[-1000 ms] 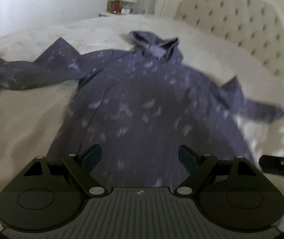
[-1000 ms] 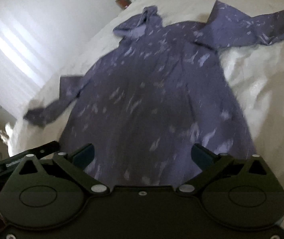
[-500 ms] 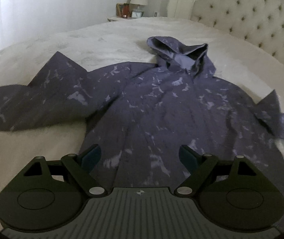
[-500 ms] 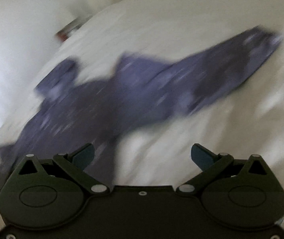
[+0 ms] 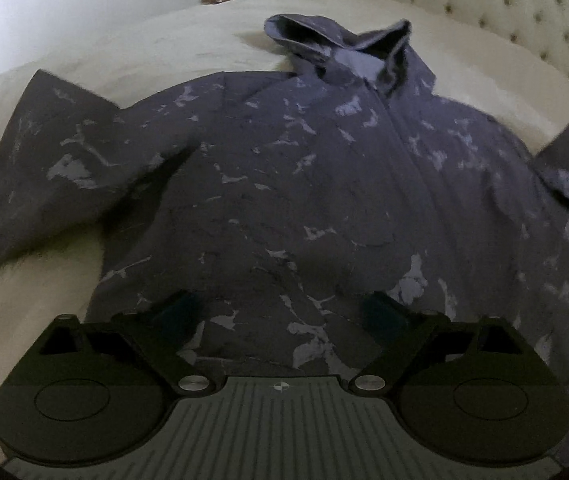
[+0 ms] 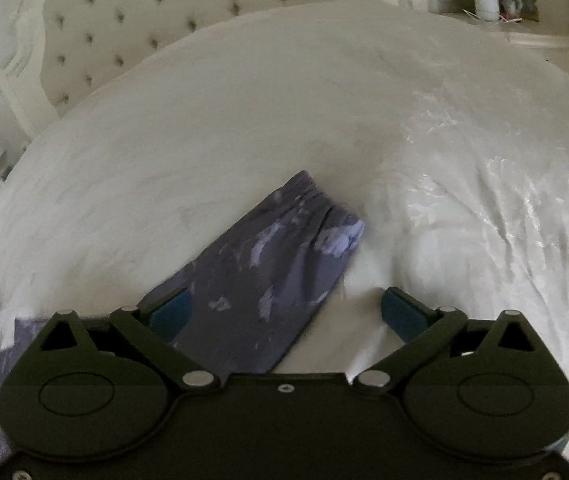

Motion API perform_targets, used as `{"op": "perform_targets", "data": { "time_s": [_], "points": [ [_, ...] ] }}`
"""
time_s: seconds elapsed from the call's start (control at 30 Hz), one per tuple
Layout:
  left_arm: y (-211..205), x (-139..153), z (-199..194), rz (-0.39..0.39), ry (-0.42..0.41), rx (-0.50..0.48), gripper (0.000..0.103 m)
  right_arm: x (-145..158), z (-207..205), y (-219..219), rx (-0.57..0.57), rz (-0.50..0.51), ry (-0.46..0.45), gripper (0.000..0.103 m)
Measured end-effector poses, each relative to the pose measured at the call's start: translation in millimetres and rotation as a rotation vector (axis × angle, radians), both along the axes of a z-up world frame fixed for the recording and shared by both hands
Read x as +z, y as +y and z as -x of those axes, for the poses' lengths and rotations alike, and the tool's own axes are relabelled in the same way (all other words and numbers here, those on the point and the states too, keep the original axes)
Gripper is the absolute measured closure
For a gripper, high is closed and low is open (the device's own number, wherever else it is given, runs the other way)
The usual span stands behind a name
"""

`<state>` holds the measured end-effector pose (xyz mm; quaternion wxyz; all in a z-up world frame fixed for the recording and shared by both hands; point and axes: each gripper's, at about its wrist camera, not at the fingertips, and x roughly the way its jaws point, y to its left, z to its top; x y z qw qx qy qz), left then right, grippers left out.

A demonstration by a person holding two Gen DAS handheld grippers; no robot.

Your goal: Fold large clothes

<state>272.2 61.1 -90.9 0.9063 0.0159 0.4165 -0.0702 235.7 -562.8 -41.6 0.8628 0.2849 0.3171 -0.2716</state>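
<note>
Purple hooded jacket (image 5: 304,184) with pale splotches: spread flat on white bed cover (image 5: 156,52), hood (image 5: 340,44) toward tufted headboard (image 5: 504,4). Left gripper (image 5: 284,312): jaws wide, empty, above the lower body panel. Right gripper (image 6: 288,308): jaws wide, empty, over one sleeve (image 6: 272,264), cuff (image 6: 324,216) just ahead. Nightstand (image 6: 524,36) beyond.

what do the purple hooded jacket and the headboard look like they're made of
Purple hooded jacket: seemingly thin woven fabric, matte, with pale splotchy print; it lies limp with soft creases, and its cuff is gathered, perhaps elastic. Headboard: cream upholstery, button-tufted with dimples, in a white carved frame; fabric or faux leather, unclear.
</note>
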Motion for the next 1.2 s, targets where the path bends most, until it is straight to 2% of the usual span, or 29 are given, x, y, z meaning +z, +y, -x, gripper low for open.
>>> {"op": "perform_targets", "data": {
  "time_s": [0.07,0.1,0.13,0.17,0.2,0.27,0.33,0.47,0.63,0.8,0.9,0.97,1.2],
  "points": [
    [-0.9,-1.1,0.2,-0.009,-0.001,-0.015,0.003,0.4,0.6,-5.7,-0.007,0.014,-0.028,0.008],
    [-0.3,-1.5,0.3,-0.006,0.001,-0.023,0.001,0.8,-3.1,-5.9,-0.009,0.025,-0.03,0.029],
    [0.5,-1.6,0.5,-0.002,0.003,-0.028,0.001,1.4,-5.0,-6.4,-0.012,0.037,-0.02,0.062],
    [0.3,-1.7,0.6,-0.003,0.004,-0.029,0.001,1.0,-6.9,-7.8,-0.017,0.034,-0.007,0.08],
    [0.4,-1.9,0.0,-0.004,0.006,-0.03,0.001,0.8,-6.3,-8.8,-0.021,0.015,-0.003,0.085],
    [0.0,-1.4,-1.0,-0.005,0.01,-0.032,0.001,4.1,-3.3,-10.4,-0.023,-0.004,-0.019,0.089],
    [1.9,-0.2,-0.5,0.0,0.013,-0.039,0.001,14.3,-2.7,-2.5,-0.007,0.025,-0.033,0.09],
    [7.1,3.6,-1.5,0.041,0.017,-0.036,0.001,54.1,-11.5,28.8,0.082,0.098,-0.074,0.091],
    [19.7,13.2,7.7,0.103,0.017,-0.018,0.001,118.9,-34.8,106.6,0.286,0.219,-0.157,0.092],
    [36.2,25.8,18.7,0.125,-0.001,0.004,0.001,159.7,-58.8,211.1,0.524,0.238,-0.274,0.092],
    [46.3,33.6,25.7,0.122,-0.018,0.019,0.001,161.9,-73.3,276.8,0.66,0.204,-0.333,0.092],
    [53.6,37.8,30.1,0.123,-0.024,0.029,0.001,151.6,-82.3,317.6,0.734,0.176,-0.355,0.092],
    [81.7,44.3,44.1,0.112,-0.027,0.072,0.001,88.1,-101.3,441.8,0.958,0.057,-0.335,0.092]
  ]
}}
